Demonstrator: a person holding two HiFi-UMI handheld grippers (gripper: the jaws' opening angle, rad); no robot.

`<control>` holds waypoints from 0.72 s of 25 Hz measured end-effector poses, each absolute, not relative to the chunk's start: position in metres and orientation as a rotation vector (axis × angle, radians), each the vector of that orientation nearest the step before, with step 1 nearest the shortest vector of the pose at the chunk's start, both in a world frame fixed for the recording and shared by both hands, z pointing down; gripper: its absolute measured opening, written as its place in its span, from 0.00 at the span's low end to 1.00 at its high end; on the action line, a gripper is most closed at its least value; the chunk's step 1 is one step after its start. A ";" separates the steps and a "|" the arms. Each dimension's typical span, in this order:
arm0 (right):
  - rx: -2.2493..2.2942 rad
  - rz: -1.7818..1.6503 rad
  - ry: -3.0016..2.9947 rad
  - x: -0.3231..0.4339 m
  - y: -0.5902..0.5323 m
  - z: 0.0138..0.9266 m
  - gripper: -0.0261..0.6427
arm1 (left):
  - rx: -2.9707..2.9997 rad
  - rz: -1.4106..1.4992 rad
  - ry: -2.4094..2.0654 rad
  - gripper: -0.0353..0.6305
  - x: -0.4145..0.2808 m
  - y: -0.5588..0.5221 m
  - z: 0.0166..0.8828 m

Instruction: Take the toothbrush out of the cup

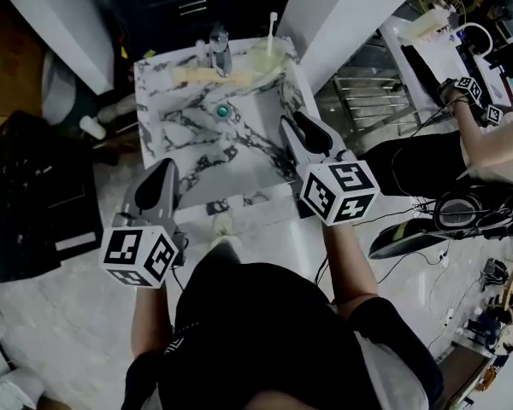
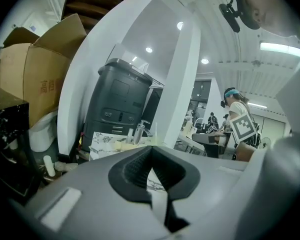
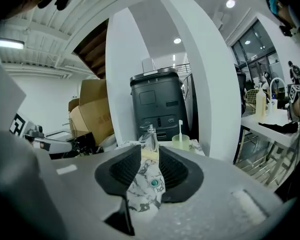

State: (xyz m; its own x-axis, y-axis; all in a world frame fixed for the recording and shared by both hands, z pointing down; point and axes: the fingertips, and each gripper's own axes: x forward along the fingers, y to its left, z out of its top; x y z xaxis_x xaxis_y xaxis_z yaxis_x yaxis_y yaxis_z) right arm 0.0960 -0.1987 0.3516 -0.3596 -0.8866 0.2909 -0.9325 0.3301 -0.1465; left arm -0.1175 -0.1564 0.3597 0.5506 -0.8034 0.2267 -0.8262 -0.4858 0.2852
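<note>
A pale green cup (image 1: 268, 56) stands at the far right corner of a marble sink (image 1: 167, 135), with a white toothbrush (image 1: 272, 24) upright in it. In the right gripper view the cup (image 3: 180, 142) and the toothbrush (image 3: 180, 129) show just right of the jaws, well beyond them. My right gripper (image 1: 292, 120) hovers over the sink's right rim, short of the cup; its jaws (image 3: 150, 151) are open with nothing between them. My left gripper (image 1: 167, 167) hangs at the sink's near left corner, and its jaws (image 2: 151, 149) meet at the tips, empty.
A chrome faucet (image 1: 220, 49) and a pale yellow bar (image 1: 201, 75) sit at the sink's back, with a teal drain plug (image 1: 222, 110) in the basin. A white pillar (image 1: 342, 15) rises right of the cup. A black crate (image 1: 34, 195) stands left; another person (image 1: 496, 143) sits right.
</note>
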 end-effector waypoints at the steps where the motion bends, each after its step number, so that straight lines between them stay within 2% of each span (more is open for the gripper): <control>1: 1.689 0.434 -2.423 0.096 -0.208 0.351 0.21 | 2.430 0.091 -1.332 0.08 -0.120 -0.164 0.360; 18: 1.684 0.445 -2.409 0.113 -0.326 0.346 0.21 | 2.381 0.055 -1.396 0.08 -0.115 -0.234 0.355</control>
